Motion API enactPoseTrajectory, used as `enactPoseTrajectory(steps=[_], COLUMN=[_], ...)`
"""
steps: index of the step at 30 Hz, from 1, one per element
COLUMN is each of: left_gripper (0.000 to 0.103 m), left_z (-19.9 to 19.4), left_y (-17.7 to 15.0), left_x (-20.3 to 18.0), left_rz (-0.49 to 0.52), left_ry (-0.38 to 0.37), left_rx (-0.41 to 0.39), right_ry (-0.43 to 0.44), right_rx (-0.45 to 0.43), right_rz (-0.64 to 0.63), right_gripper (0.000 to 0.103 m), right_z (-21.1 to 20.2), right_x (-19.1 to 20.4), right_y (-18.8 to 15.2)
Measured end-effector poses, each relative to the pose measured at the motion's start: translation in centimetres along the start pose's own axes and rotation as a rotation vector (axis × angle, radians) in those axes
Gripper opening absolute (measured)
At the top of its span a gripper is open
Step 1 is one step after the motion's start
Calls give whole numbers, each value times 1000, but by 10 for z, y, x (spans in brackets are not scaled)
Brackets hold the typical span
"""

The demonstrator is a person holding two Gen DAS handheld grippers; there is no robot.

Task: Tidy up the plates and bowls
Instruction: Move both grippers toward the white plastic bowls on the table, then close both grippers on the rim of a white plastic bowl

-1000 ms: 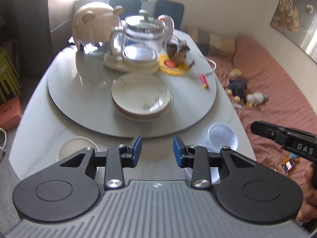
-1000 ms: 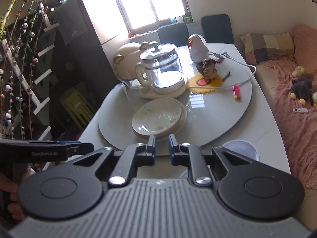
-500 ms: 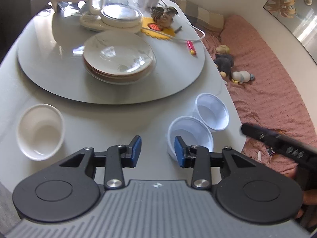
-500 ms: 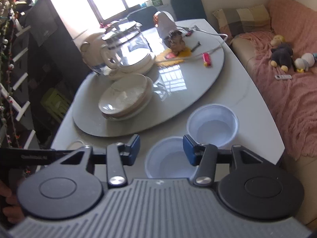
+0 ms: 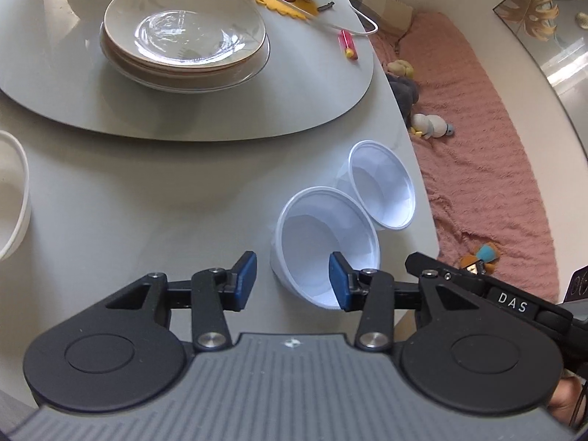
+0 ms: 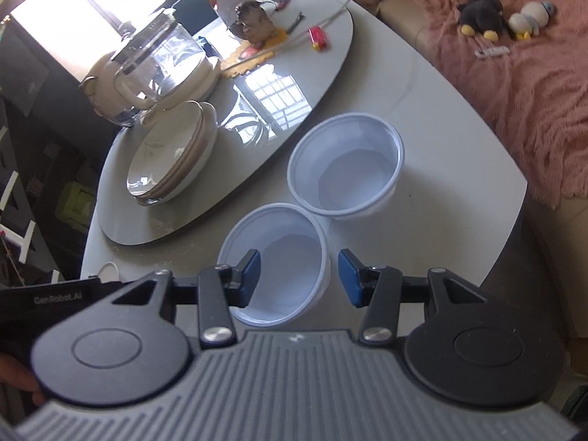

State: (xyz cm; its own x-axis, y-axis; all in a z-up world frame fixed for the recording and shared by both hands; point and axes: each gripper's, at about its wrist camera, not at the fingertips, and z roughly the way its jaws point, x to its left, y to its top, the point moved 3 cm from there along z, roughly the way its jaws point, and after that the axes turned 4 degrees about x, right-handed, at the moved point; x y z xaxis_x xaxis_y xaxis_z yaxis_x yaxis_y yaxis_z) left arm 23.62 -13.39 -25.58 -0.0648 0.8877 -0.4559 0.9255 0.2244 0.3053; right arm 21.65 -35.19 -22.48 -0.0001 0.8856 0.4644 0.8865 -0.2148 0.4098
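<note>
Two white plastic bowls stand side by side near the table's right edge: the near bowl (image 5: pixel 323 235) (image 6: pixel 279 257) and the far bowl (image 5: pixel 382 191) (image 6: pixel 349 169). My left gripper (image 5: pixel 290 281) is opening; its jaws straddle the near bowl's left wall without pressing on it. My right gripper (image 6: pixel 298 277) stands open astride the same bowl's right wall. A stack of cream plates (image 5: pixel 183 33) (image 6: pixel 172 161) rests on the grey turntable (image 5: pixel 55 110). A cream bowl (image 5: pixel 11 191) sits at the left edge of the left wrist view.
A glass kettle (image 6: pixel 161 58), a yellow mat with a figurine (image 6: pixel 253 25), a red lighter (image 5: pixel 347 44) and a white cable lie on the turntable's far side. The table edge (image 6: pixel 514 198) drops off right of the bowls, beside a pink couch (image 5: pixel 477 169) with soft toys.
Both grippers have sunk and tilted down towards the near white bowl, which now lies between their fingers. The right jaws went from nearly shut to open; the left jaws widened.
</note>
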Motion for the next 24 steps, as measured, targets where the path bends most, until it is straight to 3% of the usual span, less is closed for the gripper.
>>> enactPoseTrajectory(steps=[8, 14, 16, 24], left_gripper=[42, 32, 25, 12], left_z=[37, 55, 60, 64], left_y=[2, -2, -2, 1], left_x=[-4, 5, 6, 6], left_rz=[-35, -108, -121, -153], left_ry=[18, 13, 20, 9], left_rx=[51, 95, 102, 85], right_ry=[34, 16, 18, 12], right_rx=[45, 63, 76, 109], right_rz=[43, 24, 30, 23], right_gripper=[46, 34, 29, 19], right_z=[21, 33, 37, 50], right_x=[-8, -10, -11, -10], right_y=[5, 7, 7, 3])
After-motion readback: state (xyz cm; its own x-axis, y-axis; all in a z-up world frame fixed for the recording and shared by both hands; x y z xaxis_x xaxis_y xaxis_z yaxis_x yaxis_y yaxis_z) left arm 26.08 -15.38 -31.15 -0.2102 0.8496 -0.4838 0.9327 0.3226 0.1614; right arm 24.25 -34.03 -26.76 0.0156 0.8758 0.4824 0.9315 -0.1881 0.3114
